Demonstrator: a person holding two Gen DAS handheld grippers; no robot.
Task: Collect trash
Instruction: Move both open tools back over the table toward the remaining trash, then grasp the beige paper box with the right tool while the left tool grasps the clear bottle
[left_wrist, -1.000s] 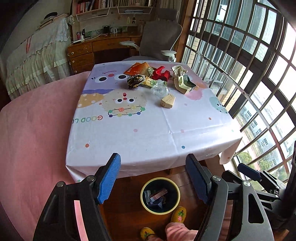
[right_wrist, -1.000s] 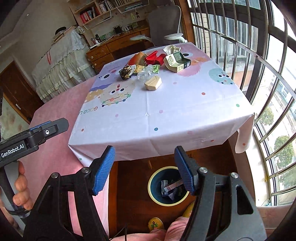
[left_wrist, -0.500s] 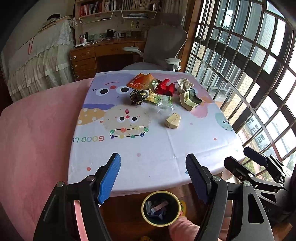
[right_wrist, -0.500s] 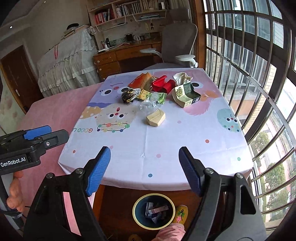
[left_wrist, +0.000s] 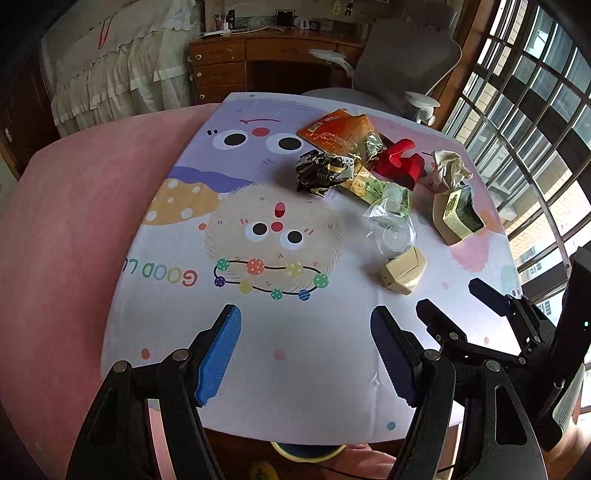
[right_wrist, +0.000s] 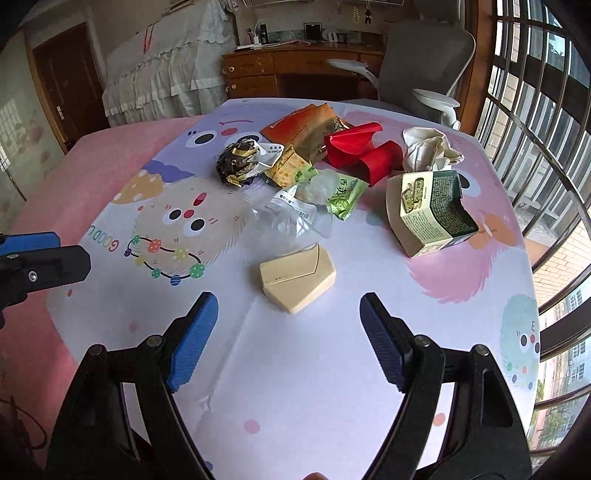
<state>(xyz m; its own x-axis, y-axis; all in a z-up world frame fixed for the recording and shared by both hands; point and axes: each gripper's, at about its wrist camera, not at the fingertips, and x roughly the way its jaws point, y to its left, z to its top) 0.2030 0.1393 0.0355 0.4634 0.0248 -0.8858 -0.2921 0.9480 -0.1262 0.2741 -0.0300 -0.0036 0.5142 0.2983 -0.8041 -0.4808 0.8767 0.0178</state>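
Note:
Trash lies in a heap at the far side of the table (left_wrist: 258, 387) (right_wrist: 332, 387). Nearest is a small cream box (left_wrist: 403, 271) (right_wrist: 297, 277). Behind it lie clear plastic wrap (left_wrist: 391, 229) (right_wrist: 291, 218), a green wrapper (right_wrist: 343, 195), a dark crumpled wrapper (left_wrist: 321, 173) (right_wrist: 236, 162), an orange pouch (left_wrist: 336, 133) (right_wrist: 299, 125), red paper (left_wrist: 400, 164) (right_wrist: 362, 151), a white crumpled tissue (left_wrist: 447, 170) (right_wrist: 428, 151) and a torn carton (left_wrist: 456, 216) (right_wrist: 428, 210). My left gripper (left_wrist: 306, 350) hangs open above the near table edge. My right gripper (right_wrist: 288, 336), also open, hovers just short of the cream box.
A yellow-rimmed bin (left_wrist: 306, 452) peeks out under the near table edge. A pink surface (left_wrist: 66, 240) adjoins the table on the left. An office chair (left_wrist: 402, 62), a wooden desk (left_wrist: 266, 66) and barred windows (left_wrist: 535, 110) stand beyond.
Both grippers have risen from over the bin and moved forward over the table toward the trash heap. The bin has slipped almost out of view. Both stayed open.

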